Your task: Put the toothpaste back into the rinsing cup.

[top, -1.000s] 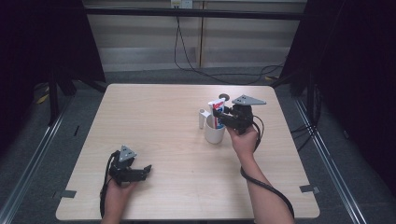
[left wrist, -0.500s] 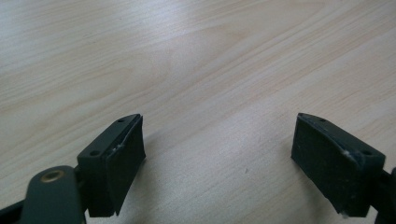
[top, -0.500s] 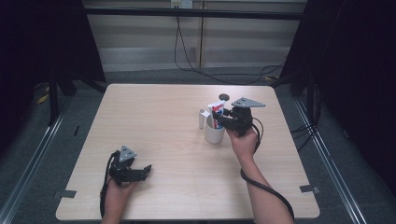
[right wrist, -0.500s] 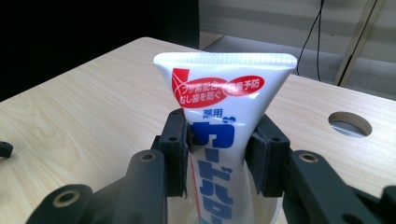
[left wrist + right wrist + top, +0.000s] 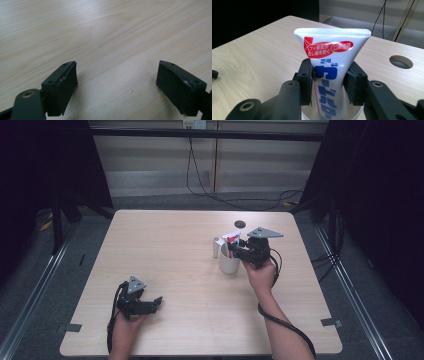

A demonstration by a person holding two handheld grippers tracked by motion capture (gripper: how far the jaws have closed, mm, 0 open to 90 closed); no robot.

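Toothpaste tube (image 5: 329, 72) is standing crimped end up, its lower part inside the white cup (image 5: 229, 263) on the tabletop (image 5: 165, 245), near the far right. The right claw (image 5: 329, 82) is pinching the tube across its middle; the left claw (image 5: 117, 85) is resting spread and holding nothing at the near left, low over bare wood. Risk, as judged: the soft tube is likely deforming under the squeeze, and if released leaning it could tip the light cup or catch the rim. Against the frame one second earlier, the tube is sitting slightly lower in the cup; the left claw is lying unchanged.
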